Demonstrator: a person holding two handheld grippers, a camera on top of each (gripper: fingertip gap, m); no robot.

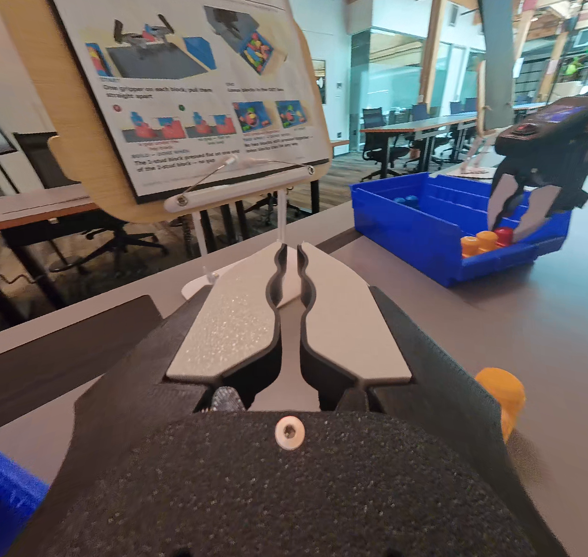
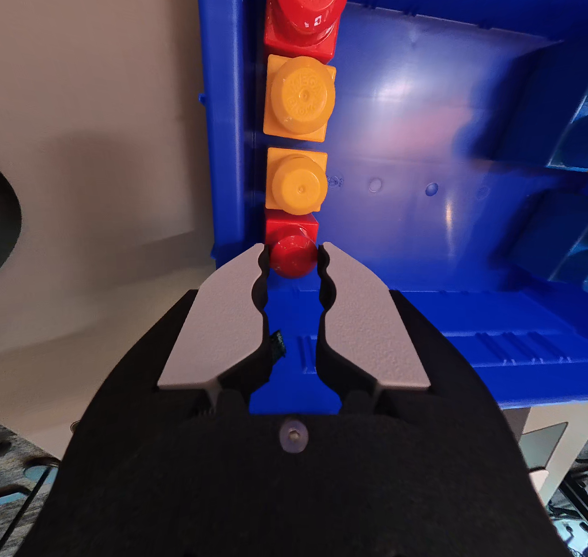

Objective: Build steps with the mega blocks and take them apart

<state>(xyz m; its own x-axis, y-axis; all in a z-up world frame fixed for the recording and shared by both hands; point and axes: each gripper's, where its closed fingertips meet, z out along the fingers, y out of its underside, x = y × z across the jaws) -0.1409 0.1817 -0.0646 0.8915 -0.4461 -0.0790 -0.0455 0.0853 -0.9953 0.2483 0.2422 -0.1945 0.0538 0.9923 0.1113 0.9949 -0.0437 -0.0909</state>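
In the left wrist view, the left gripper (image 1: 291, 250) hovers above the grey table (image 1: 413, 312), its jaws narrowed to a slit with nothing between them. An orange block (image 1: 502, 395) stands just beside its right flank. Farther off, the right gripper (image 1: 506, 233) dips into the blue bin (image 1: 410, 233).

In the right wrist view, the right gripper (image 2: 292, 250) has its jaws around the stud of the nearest red block (image 2: 294, 246), first in a row with two orange blocks (image 2: 297, 179) along the blue bin's (image 2: 413, 160) left wall.

Left tool (image 1: 291, 249) with a black bumpy plastic body, two pale grey flat fingers (image 1: 229, 325) with wavy black inner edges, one small white screw (image 1: 289, 432), right tool (image 2: 292, 249) the same, clear screw (image 2: 293, 436)
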